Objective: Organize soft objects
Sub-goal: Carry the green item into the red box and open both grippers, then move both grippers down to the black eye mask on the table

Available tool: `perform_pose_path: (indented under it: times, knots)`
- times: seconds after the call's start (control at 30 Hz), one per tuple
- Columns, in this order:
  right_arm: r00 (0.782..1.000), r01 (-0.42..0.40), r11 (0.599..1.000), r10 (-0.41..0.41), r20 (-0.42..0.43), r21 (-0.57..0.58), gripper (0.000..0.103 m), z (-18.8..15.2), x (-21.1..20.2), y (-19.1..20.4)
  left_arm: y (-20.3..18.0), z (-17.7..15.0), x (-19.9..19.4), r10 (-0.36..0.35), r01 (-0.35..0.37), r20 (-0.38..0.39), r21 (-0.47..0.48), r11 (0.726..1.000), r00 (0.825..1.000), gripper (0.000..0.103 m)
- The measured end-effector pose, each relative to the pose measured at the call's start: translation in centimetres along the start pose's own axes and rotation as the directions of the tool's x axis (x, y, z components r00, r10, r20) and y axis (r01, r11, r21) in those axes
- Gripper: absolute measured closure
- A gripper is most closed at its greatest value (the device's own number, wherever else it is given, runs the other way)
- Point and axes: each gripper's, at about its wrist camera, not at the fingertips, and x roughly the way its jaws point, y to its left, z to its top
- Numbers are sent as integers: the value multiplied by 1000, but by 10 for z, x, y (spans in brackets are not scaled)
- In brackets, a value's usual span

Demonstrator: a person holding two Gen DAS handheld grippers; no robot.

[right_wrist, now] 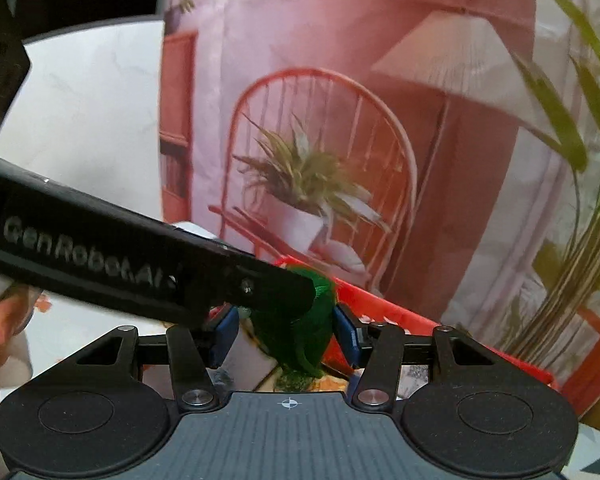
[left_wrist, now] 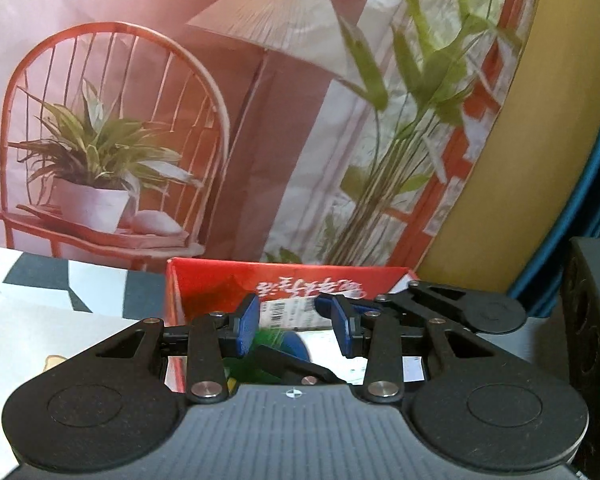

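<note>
Fuzzy green plush toy; glossy red cardboard box.

Items counted: one red cardboard box; one green soft object; two handheld grippers, the left gripper and the right gripper; one printed backdrop; one patterned tablecloth.

Behind the work area I see a printed backdrop showing a red chair, a potted plant and a pleated lamp. A yellow panel stands at its right edge, and a patterned cloth covers the table.
</note>
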Motion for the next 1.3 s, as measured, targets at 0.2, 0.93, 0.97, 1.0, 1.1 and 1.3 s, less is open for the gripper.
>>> perform_pose_path:
  times: [0.2, 0.93, 0.97, 1.0, 1.1, 1.3]
  knots:
    - [1000, 5, 999, -4, -26, 40, 52, -13, -3, -5, 7, -4, -8, 43, -43, -10, 11, 999, 999, 62]
    - [978, 92, 940, -148, 148, 329, 0, -98, -153, -5, -13, -102, -129, 100, -96, -27, 120, 988, 995, 0]
    - [977, 104, 939, -158, 144, 328, 0, -103, -156, -3, -14, -107, -132, 103, -99, -34, 120, 988, 994, 0]
    - [976, 112, 940, -164, 140, 323, 0, -108, -160, 0, -14, -112, -136, 102, -97, -36, 118, 988, 994, 0]
    - [980, 109, 948, -152, 127, 298, 0, -124, -170, 11, -15, -129, -144, 101, -96, -47, 101, 990, 994, 0]
    - [992, 91, 940, -113, 48, 330, 0, -163, -184, 33, -22, -164, -144, 99, -92, -111, 69, 993, 989, 0]
